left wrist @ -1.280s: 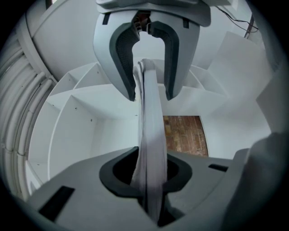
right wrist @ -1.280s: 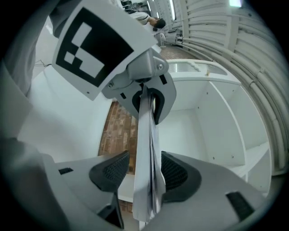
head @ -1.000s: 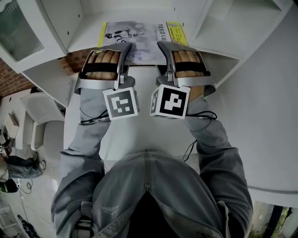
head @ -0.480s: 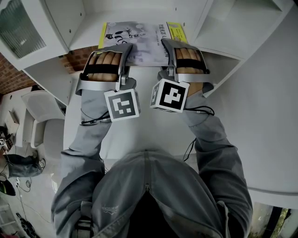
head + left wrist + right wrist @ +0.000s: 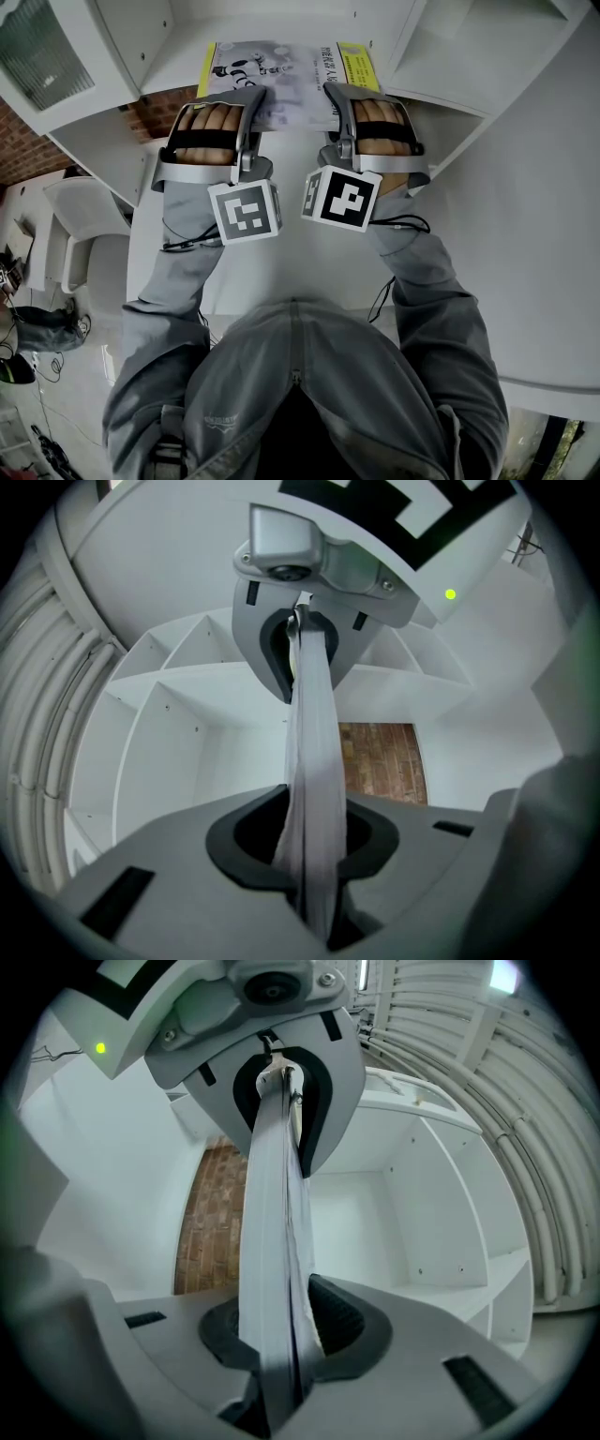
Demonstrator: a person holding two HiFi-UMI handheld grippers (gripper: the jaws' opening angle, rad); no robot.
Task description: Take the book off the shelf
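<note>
Gripping the one book (image 5: 281, 70) between them, two tongs face each other along its near edge. The left tongs (image 5: 253, 101) are narrowed onto the pages. In the left gripper view the book (image 5: 314, 742) runs edge-on out of the left tongs (image 5: 314, 855) and up to the opposite tongs, with both pads pressing on the paper. The right tongs (image 5: 334, 98) have just been closing. In the right gripper view their pads now pinch the book (image 5: 272, 1194), which stands as a thin white slab in the right tongs (image 5: 281, 1335).

The book lies flat and cover up on the white shelf (image 5: 173, 70). Most of it reaches beyond the tongs into the compartment, and its yellow strip is on the right tongs' side.

Two hands show, one in each silver shell: the left hand (image 5: 211, 127) just behind the left tongs, the right hand (image 5: 380, 122) just behind the right. Two marker cubes (image 5: 246, 211) sit nearer the person than the tongs, almost touching each other. Two grey sleeves (image 5: 178, 281) lead back from them. One patch of brick wall (image 5: 380, 761) shows past the left tongs, beyond the shelf.
</note>
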